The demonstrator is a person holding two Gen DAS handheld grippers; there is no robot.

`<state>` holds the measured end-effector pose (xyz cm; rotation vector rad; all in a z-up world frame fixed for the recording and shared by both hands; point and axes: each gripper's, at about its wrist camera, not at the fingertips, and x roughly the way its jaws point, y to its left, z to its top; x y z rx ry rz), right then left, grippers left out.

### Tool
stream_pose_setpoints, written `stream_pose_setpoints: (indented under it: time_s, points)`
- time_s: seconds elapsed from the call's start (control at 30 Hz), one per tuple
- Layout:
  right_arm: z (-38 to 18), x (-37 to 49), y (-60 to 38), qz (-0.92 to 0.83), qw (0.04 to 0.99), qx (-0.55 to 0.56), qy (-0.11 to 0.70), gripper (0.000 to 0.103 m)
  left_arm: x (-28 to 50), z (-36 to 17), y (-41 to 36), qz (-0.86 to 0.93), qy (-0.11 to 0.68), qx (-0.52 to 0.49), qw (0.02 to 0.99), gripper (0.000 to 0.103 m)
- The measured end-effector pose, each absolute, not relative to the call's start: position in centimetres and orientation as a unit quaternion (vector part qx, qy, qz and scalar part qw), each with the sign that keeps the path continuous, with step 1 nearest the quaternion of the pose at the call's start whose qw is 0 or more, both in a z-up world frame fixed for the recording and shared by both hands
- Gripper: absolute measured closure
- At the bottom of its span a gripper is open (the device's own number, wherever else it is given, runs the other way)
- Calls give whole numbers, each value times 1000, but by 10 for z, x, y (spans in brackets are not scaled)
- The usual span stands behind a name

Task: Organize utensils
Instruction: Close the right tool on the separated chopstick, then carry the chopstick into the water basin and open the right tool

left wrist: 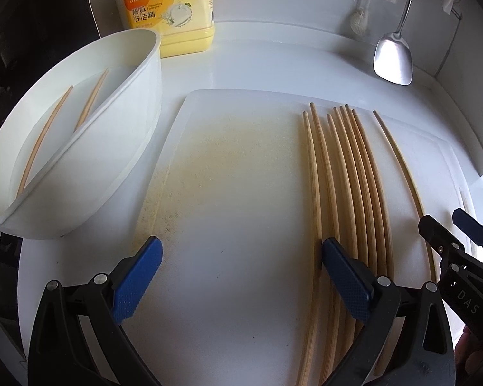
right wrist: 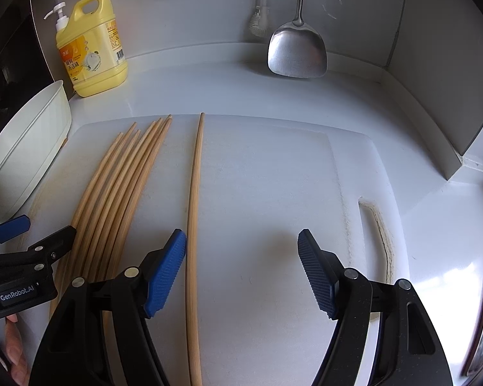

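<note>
On the white cutting board (right wrist: pixel 273 173), chopsticks are lying in a row while you are holding both grippers wide and empty.

A bunch of chopsticks (left wrist: pixel 347 173) is lying side by side on the board, one single chopstick (right wrist: pixel 194 212) resting just apart from it. Your left gripper (left wrist: pixel 241 276) is hovering with its right pad over the bunch; your right gripper (right wrist: pixel 241 270) is spreading across the single chopstick, touching nothing. Two more chopsticks (left wrist: pixel 64 119) are sitting in the white holder (left wrist: pixel 119 148) beside the board. Behind, a yellow soap bottle (right wrist: pixel 90 48) and a metal spatula (right wrist: pixel 296 51) are standing against the wall.
</note>
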<state>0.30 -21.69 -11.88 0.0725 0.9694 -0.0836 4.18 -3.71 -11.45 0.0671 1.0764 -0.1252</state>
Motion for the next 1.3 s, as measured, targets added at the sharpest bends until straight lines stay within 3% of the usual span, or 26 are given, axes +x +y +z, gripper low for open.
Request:
stream_pose_setpoints:
  time_s: [0.2, 0.3, 0.4, 0.47, 0.6, 0.73, 0.8, 0.83, 1.3]
  points:
    - [-118, 11, -208, -17, 885, 11, 465, 35, 42, -115, -41, -53, 497, 42, 865, 6]
    - [-118, 14, -204, -4, 885, 4, 466, 36, 41, -113, -46, -60, 487, 53, 870, 13]
    - [-118, 14, -201, 5, 886, 7, 463, 43, 41, -110, -52, -68, 487, 54, 869, 28]
    - [-117, 13, -198, 11, 887, 3, 461, 47, 40, -108, -57, -75, 486, 54, 869, 43]
    - [-116, 11, -190, 25, 888, -8, 459, 62, 39, -107, -65, -95, 486, 53, 867, 64]
    - [-115, 12, -180, 41, 889, -24, 455, 83, 38, -107, -71, -109, 487, 55, 865, 96]
    - [-114, 11, -178, 42, 889, -26, 456, 88, 38, -107, -70, -111, 488, 54, 864, 96]
    - [-114, 11, -179, 42, 889, -25, 456, 97, 39, -107, -69, -114, 490, 51, 863, 96]
    - [-85, 6, -192, 47, 888, 84, 450, 97, 39, -81, -38, -141, 502, 11, 853, 96]
